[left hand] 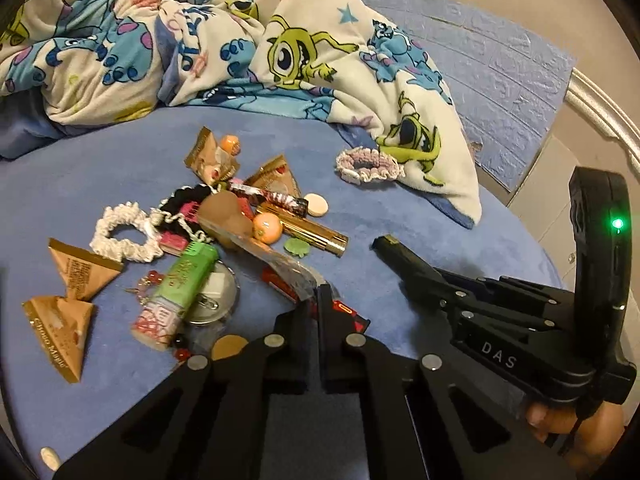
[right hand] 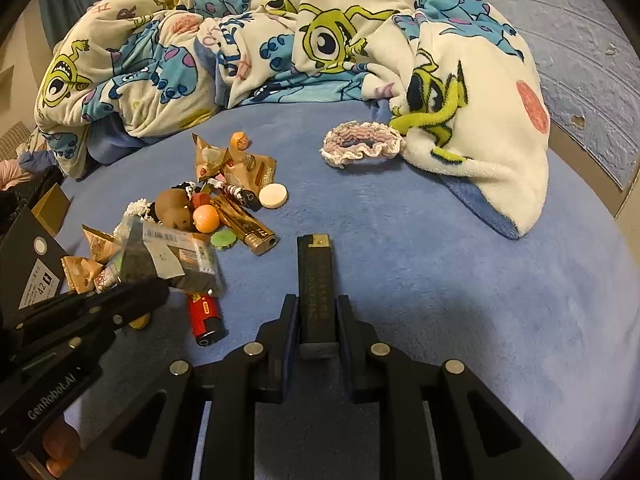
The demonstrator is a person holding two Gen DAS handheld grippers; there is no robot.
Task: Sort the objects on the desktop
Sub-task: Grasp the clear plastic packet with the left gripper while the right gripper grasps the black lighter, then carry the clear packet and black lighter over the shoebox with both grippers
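Note:
A pile of small objects lies on the blue bed sheet [left hand: 360,216]: a green lighter [left hand: 188,276], a gold lighter [left hand: 308,232], a white scrunchie [left hand: 124,236], gold triangular snack packets [left hand: 80,268], an orange ball [left hand: 267,229]. My left gripper [left hand: 314,300] is shut on a clear plastic snack packet [left hand: 276,260], which also shows in the right wrist view [right hand: 172,256]. My right gripper [right hand: 318,312] is shut on a black lighter [right hand: 316,280], held above the sheet right of the pile; it also shows in the left wrist view [left hand: 400,256]. A red lighter [right hand: 206,314] lies under the packet.
A crumpled cartoon blanket [left hand: 240,40] covers the back of the bed. A pink and white scrunchie [left hand: 368,164] lies apart by the blanket's edge. A white tablet [left hand: 316,205] lies beside the pile. A blue padded wall [left hand: 500,60] stands at right.

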